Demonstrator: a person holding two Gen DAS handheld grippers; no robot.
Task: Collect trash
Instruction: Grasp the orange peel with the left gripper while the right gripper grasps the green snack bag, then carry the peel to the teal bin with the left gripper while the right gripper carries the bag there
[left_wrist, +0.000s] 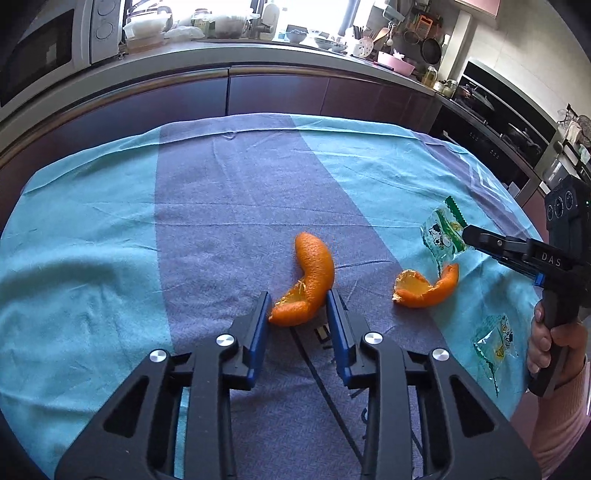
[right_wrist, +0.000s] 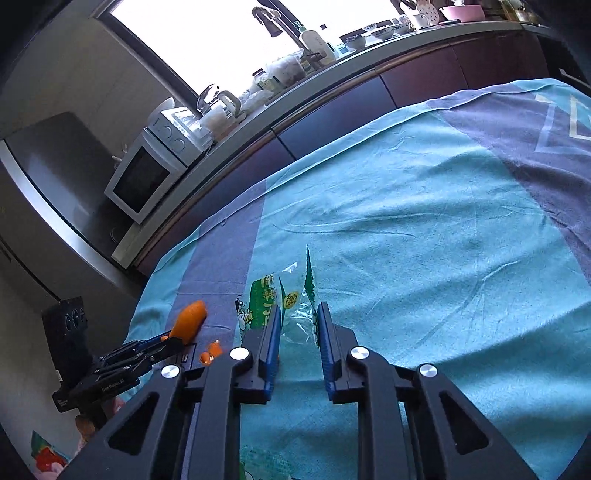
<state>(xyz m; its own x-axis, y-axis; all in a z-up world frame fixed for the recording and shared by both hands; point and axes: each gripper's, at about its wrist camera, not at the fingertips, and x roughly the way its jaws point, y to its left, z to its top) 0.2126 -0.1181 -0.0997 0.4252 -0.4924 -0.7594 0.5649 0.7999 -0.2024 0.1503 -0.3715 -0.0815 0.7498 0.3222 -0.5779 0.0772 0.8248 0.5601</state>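
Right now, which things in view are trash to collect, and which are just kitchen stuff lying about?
Trash to collect:
- curved orange peel, between the left hand-held gripper fingers
- second orange peel
- green snack wrapper, between the right hand-held gripper fingers
- second wrapper

Just there:
- microwave
- kettle
- pink bowl
- tablecloth
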